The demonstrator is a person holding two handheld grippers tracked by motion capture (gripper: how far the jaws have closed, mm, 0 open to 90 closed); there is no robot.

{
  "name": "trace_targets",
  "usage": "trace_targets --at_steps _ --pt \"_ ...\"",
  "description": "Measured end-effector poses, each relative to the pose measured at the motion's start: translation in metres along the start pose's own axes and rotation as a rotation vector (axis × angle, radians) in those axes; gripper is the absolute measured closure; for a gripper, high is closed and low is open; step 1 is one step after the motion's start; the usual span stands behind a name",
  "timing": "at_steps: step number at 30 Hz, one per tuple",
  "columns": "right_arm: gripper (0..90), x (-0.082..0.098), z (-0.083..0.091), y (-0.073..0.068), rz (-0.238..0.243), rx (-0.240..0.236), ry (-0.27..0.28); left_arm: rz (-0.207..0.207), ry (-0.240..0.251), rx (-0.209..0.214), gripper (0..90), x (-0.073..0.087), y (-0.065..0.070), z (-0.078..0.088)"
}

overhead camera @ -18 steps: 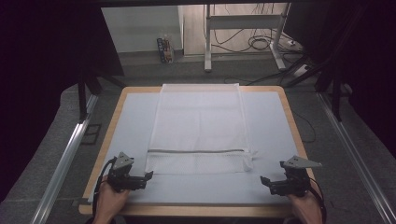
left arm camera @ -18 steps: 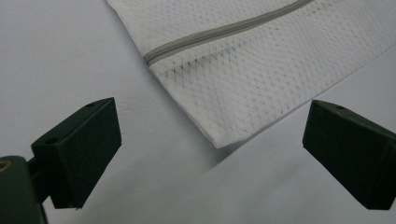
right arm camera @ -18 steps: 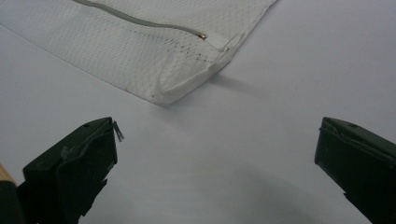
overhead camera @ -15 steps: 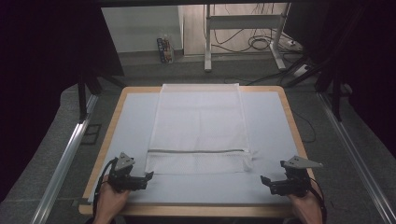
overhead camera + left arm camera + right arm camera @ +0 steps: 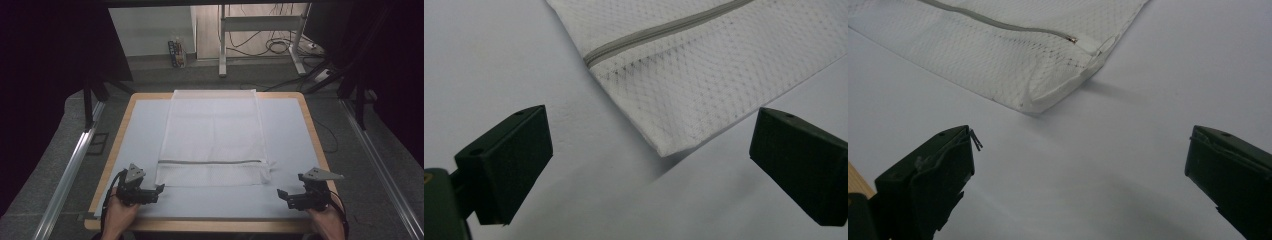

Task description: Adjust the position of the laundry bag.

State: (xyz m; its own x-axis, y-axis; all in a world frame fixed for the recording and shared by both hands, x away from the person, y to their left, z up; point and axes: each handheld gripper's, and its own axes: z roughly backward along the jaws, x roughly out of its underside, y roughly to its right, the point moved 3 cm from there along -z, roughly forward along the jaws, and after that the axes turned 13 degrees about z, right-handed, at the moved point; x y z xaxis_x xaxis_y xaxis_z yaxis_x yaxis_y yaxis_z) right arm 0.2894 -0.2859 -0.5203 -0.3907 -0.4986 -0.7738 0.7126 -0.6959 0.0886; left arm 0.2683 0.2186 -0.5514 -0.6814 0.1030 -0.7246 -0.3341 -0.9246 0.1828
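A wood-edged bench (image 5: 314,131) covered by a pale sheet is recorded from the high view, with a white mesh bag (image 5: 214,135) laid flat along its middle, running from the far edge toward the near side. A grey zipper (image 5: 210,161) is seen crossing the bag from left to right, close to its near end. The left claw (image 5: 159,189) is held in a hand (image 5: 120,212) at the near left of the bench, just beside the bag's near left corner and apart from it. In the left gripper view its jaws are found spread wide, released, with nothing between them; the bag corner (image 5: 664,148) lies on the sheet ahead of them. The right claw (image 5: 281,193) is held in the other hand (image 5: 327,220) at the near right, near the bag's near right corner but clear of it. In the right gripper view its jaws are likewise spread and released, and the bag's near right corner (image 5: 1038,105) is noted as slightly lifted off the sheet, with the zipper pull (image 5: 1074,39) resting at that end. Cables (image 5: 280,46) and a metal frame (image 5: 260,30) are observed on the floor beyond the bench.
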Motion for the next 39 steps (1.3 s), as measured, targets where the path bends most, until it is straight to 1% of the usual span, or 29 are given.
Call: trace_targets --at_steps 1,2,4,5,7,9,10,12,16,19,23,26,27,32,33,35,36,37,38,39 --pt "0.0 0.000 0.000 0.000 -0.005 0.001 0.002 0.003 0.001 0.007 3.4 0.000 -0.001 0.000" --pt "0.0 0.000 0.000 0.000 -0.014 -0.001 0.002 0.012 0.006 0.022 3.2 0.000 -0.002 0.000" --pt "0.0 0.000 0.000 0.000 -0.019 -0.005 0.001 0.025 0.011 0.045 3.2 0.000 -0.002 0.000" --pt "0.0 0.000 -0.001 -0.001 -0.023 -0.011 -0.003 0.023 0.017 0.043 3.2 -0.001 -0.002 0.000" --pt "0.0 0.000 -0.002 -0.001 -0.015 -0.031 -0.005 0.022 0.024 0.042 3.1 -0.001 -0.002 0.000" --pt "0.0 -0.001 -0.002 -0.001 -0.013 -0.044 -0.004 0.028 0.036 0.058 2.8 -0.002 -0.002 0.000" --pt "0.0 -0.002 -0.001 -0.001 -0.001 -0.044 -0.001 0.029 0.043 0.060 2.5 -0.002 -0.001 0.000" --pt "0.0 -0.004 -0.002 -0.002 -0.001 -0.040 -0.003 0.024 0.049 0.059 2.4 -0.003 0.000 0.000" --pt "0.0 -0.005 -0.004 0.000 0.012 -0.034 -0.007 0.002 0.029 0.045 2.6 -0.003 0.002 -0.002" --pt "0.0 -0.007 -0.006 0.000 0.018 -0.035 -0.003 -0.009 0.027 0.037 3.2 -0.006 0.002 -0.004" --pt "0.0 -0.011 -0.012 -0.001 0.052 -0.033 -0.008 -0.001 0.022 0.036 5.1 -0.011 -0.001 -0.007" --pt "0.0 -0.014 -0.014 -0.001 0.065 -0.024 -0.005 0.000 0.022 0.035 6.0 -0.015 -0.002 -0.009" --pt "0.0 -0.015 -0.014 0.000 0.064 -0.022 0.000 0.002 0.021 0.036 6.2 -0.016 -0.002 -0.010" --pt "0.0 -0.015 -0.020 0.004 0.047 -0.018 -0.016 0.009 0.021 0.037 6.5 -0.020 -0.003 -0.014" --pt "0.0 -0.016 -0.021 0.004 0.046 -0.014 -0.016 0.017 0.024 0.039 6.5 -0.021 -0.004 -0.016" --pt "0.0 -0.017 -0.024 0.005 0.045 -0.018 -0.016 0.031 0.023 0.056 6.9 -0.023 -0.005 -0.018" --pt "0.0 -0.018 -0.025 0.005 0.044 -0.024 -0.013 0.042 0.021 0.069 6.9 -0.024 -0.006 -0.019" --pt "0.0 -0.018 -0.026 0.004 0.040 -0.029 -0.010 0.057 0.018 0.092 6.9 -0.024 -0.007 -0.021" --pt "0.0 -0.019 -0.027 0.004 0.036 -0.028 -0.012 0.072 0.017 0.107 6.9 -0.025 -0.008 -0.022" --pt "0.0 -0.019 -0.029 0.004 0.040 -0.020 -0.016 0.073 0.015 0.109 6.9 -0.026 -0.009 -0.023"
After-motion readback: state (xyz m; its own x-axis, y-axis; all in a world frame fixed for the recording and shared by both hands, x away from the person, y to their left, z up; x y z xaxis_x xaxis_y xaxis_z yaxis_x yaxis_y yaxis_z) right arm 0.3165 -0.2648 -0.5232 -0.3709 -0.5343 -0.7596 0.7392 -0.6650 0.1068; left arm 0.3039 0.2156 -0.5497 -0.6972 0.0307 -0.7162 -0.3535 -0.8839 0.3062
